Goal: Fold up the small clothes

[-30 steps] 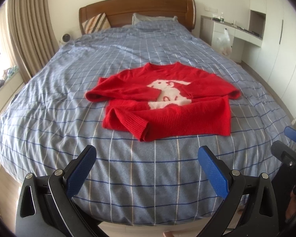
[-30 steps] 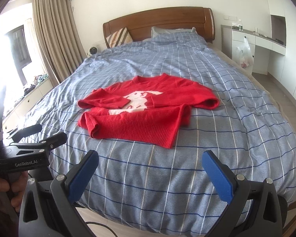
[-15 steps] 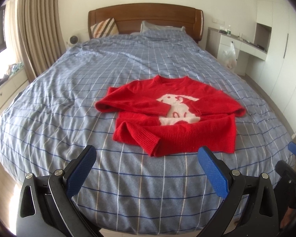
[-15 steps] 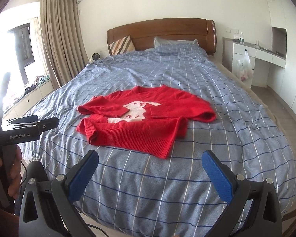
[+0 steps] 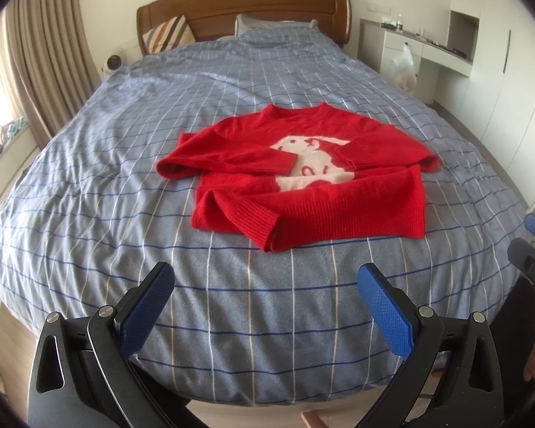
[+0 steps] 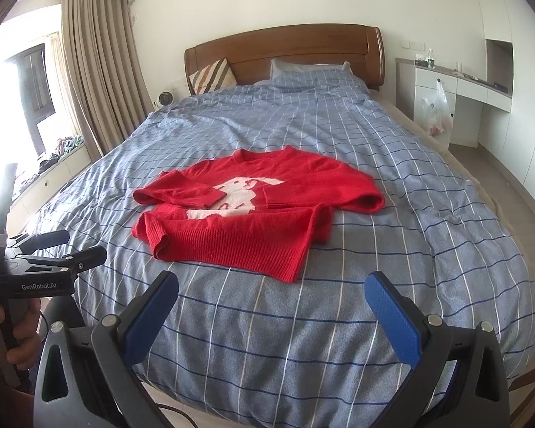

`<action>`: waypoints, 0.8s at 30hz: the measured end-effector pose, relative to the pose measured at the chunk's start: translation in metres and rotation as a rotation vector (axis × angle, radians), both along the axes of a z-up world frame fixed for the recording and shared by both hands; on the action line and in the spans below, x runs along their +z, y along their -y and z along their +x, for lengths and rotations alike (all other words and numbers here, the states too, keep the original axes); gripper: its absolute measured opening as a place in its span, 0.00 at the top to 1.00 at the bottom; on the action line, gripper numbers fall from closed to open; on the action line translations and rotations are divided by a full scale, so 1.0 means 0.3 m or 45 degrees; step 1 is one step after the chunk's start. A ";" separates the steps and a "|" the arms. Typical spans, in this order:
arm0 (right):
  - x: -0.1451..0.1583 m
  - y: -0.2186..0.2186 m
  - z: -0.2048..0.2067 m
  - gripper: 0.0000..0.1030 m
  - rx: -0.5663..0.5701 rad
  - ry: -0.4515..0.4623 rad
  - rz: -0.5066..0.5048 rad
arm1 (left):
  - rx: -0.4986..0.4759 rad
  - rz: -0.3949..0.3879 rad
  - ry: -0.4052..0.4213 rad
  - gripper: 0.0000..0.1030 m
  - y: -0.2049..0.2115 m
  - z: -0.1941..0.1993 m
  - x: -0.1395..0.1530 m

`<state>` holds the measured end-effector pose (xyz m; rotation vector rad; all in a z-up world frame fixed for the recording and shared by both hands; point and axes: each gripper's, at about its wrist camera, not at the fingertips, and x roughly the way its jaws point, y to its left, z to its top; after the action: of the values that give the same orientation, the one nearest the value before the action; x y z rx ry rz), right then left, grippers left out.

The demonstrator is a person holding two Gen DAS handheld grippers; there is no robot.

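A small red sweater with a white rabbit on its chest lies in the middle of the bed. Both sleeves are folded inward across the front and the hem's left corner is turned up. My left gripper is open, held back over the foot of the bed, well short of the hem. My right gripper is also open and empty, likewise near the foot of the bed. In the right wrist view the left gripper shows at the left edge, held by a hand.
The blue checked duvet covers the whole bed. A wooden headboard and pillows are at the far end. Curtains hang at left; a white desk with a plastic bag stands at right.
Both cameras have risen and pulled back slightly, so the sweater sits a little farther from the fingers. The sweater itself has not moved. Both grippers stay open.
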<state>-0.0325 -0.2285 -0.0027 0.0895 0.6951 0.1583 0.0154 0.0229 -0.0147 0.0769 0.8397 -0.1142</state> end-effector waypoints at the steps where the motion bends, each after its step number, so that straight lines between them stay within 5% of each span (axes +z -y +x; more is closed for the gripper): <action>1: 0.002 -0.001 -0.001 0.00 0.002 0.004 -0.002 | -0.003 -0.011 -0.004 0.00 0.000 0.001 0.001; 20: -0.011 0.019 -0.013 0.00 -0.026 0.024 -0.025 | 0.084 -0.025 -0.069 0.00 -0.060 0.065 -0.066; 24: -0.044 0.099 0.003 0.00 -0.106 0.008 -0.068 | 0.175 -0.146 -0.131 0.01 -0.156 0.134 -0.112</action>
<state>-0.0316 -0.2582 -0.0160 0.0665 0.6876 0.0601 0.0556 0.0697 -0.0483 -0.0950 0.9367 -0.0369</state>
